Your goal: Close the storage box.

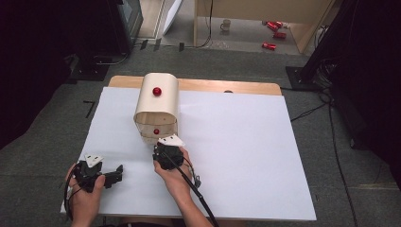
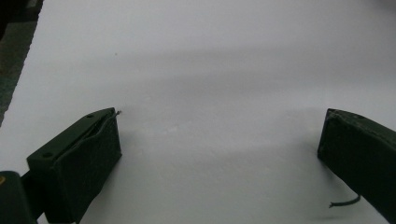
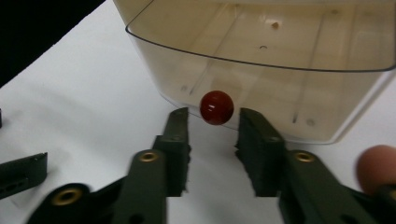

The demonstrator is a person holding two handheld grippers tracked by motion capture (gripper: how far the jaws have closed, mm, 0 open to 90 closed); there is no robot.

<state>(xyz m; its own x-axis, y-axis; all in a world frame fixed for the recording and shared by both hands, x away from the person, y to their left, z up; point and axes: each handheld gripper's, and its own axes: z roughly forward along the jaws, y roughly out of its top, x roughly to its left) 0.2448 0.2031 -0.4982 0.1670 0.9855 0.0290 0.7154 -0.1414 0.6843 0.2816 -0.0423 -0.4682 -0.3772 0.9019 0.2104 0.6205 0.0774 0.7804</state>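
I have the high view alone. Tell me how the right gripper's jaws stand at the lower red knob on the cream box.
Observer: In the right gripper view, the right gripper has its jaws apart, one on each side of the lower red knob, with a gap at both sides.
Operator: Report what that knob is fixed to.
Observer: A clear brownish front panel. I can see ribs and small holes through it, and nothing lying inside.
Operator: Now check the left gripper.
Observer: The left gripper has its jaws wide apart over the white table sheet, with nothing between them.
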